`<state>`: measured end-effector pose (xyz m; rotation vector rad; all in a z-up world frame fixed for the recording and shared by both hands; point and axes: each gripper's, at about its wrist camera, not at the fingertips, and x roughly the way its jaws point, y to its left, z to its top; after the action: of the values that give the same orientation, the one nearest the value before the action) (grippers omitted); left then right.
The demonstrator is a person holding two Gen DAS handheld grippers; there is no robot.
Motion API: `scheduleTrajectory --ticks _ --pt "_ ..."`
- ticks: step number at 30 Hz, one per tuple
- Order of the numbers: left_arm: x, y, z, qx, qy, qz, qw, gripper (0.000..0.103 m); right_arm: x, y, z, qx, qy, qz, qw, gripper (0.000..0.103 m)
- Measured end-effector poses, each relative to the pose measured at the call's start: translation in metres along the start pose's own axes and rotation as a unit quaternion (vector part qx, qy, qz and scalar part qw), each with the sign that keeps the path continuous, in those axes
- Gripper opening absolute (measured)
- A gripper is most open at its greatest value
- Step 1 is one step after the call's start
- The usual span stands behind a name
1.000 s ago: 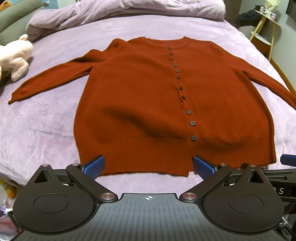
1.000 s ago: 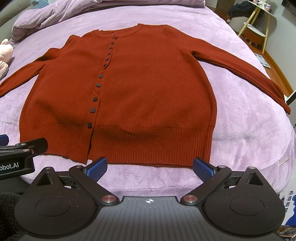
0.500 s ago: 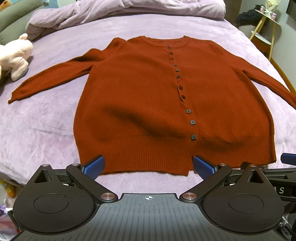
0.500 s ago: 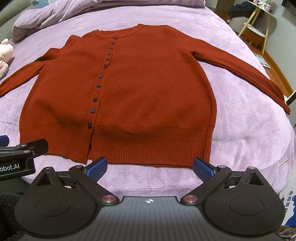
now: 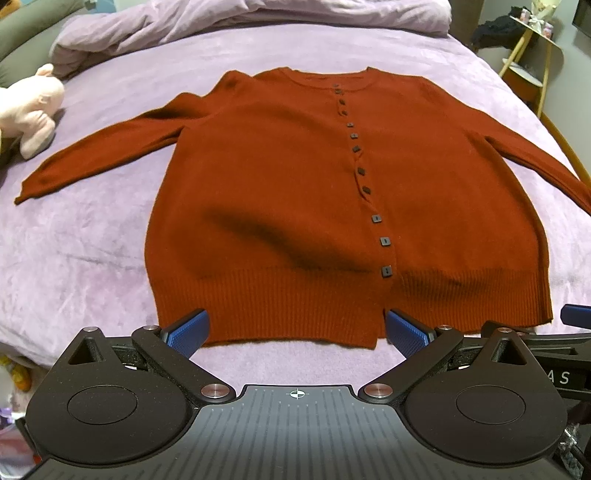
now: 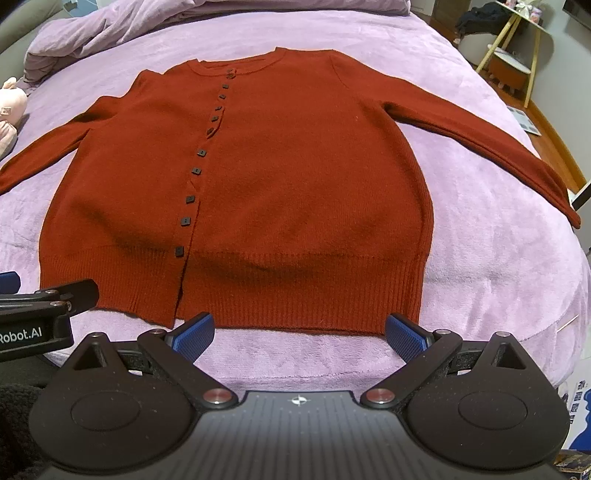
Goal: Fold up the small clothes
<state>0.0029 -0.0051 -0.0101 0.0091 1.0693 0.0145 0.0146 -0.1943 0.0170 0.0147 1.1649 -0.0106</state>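
A rust-red buttoned cardigan (image 5: 280, 192) (image 6: 288, 177) lies flat and face up on the purple bed, both sleeves spread outwards, its ribbed hem nearest to me. My left gripper (image 5: 295, 334) hovers open just short of the hem's left half, blue pads wide apart and holding nothing. My right gripper (image 6: 300, 334) is open too, in front of the hem's right half. Each gripper's edge shows at the side of the other's view.
A pink plush toy (image 5: 31, 107) rests at the bed's left side. A bunched purple duvet (image 5: 229, 18) lies beyond the collar. A yellow-legged side table (image 6: 517, 48) stands off the bed at the far right. The bed's edge (image 6: 554, 332) drops away at the right.
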Motion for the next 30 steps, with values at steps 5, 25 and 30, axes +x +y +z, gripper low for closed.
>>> scheduleTrajectory --ticks 5,25,30 --pt "0.002 0.000 0.000 0.001 0.005 0.000 1.0000 0.103 0.001 0.000 0.000 0.002 0.002 0.001 1.000 0.099" --pt "0.027 0.004 0.019 -0.014 0.006 -0.052 0.9985 0.103 0.015 -0.040 0.006 0.070 -0.027 0.097 0.992 0.095" --pt "0.043 0.011 0.039 -0.044 -0.024 -0.085 0.9952 0.103 0.008 -0.108 -0.001 0.143 -0.249 0.119 0.951 0.091"
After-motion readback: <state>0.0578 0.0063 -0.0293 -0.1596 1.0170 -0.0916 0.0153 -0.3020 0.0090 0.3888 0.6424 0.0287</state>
